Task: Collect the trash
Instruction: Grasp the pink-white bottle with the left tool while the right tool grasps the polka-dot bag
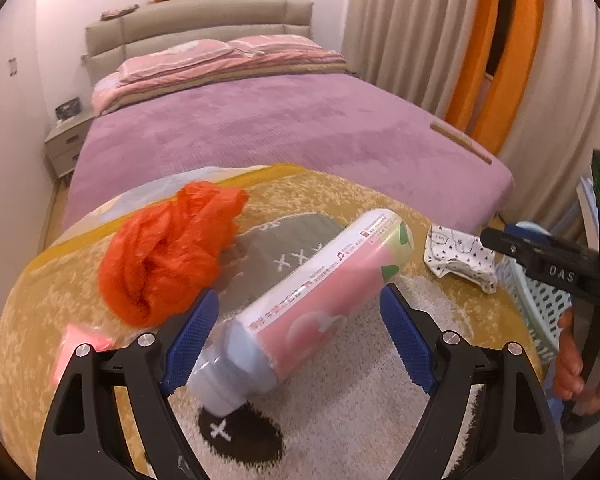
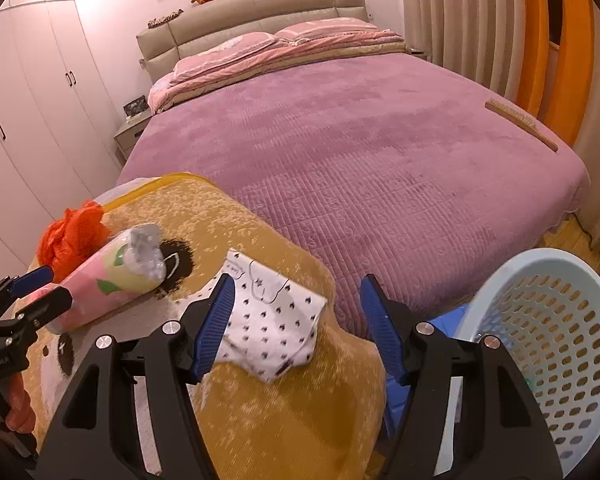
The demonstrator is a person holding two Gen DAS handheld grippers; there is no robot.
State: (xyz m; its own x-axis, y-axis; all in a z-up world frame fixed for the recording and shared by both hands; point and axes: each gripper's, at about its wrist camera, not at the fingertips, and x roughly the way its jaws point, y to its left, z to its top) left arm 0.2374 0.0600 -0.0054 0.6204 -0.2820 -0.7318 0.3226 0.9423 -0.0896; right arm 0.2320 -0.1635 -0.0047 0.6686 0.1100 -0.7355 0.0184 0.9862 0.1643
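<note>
A pink and green plastic bottle point(image 1: 316, 292) lies on a yellow panda-face rug point(image 1: 340, 380) over a low table. My left gripper point(image 1: 300, 320) is open, its blue pads either side of the bottle's lower half, not closed on it. A crumpled orange plastic bag point(image 1: 168, 256) lies left of the bottle, and a pink wrapper point(image 1: 80, 344) sits by the left finger. My right gripper point(image 2: 296, 320) is open over a white patterned paper packet point(image 2: 272, 320) on the rug's point(image 2: 280, 420) edge. The bottle point(image 2: 108, 288) and orange bag point(image 2: 72, 236) show at the left there.
A pale perforated plastic basket point(image 2: 552, 344) stands low at the right, also in the left wrist view point(image 1: 540, 304). A bed with a purple cover point(image 2: 372, 152) lies beyond the table, a wooden brush point(image 2: 520, 124) on its right edge. White wardrobes point(image 2: 28, 120) line the left wall.
</note>
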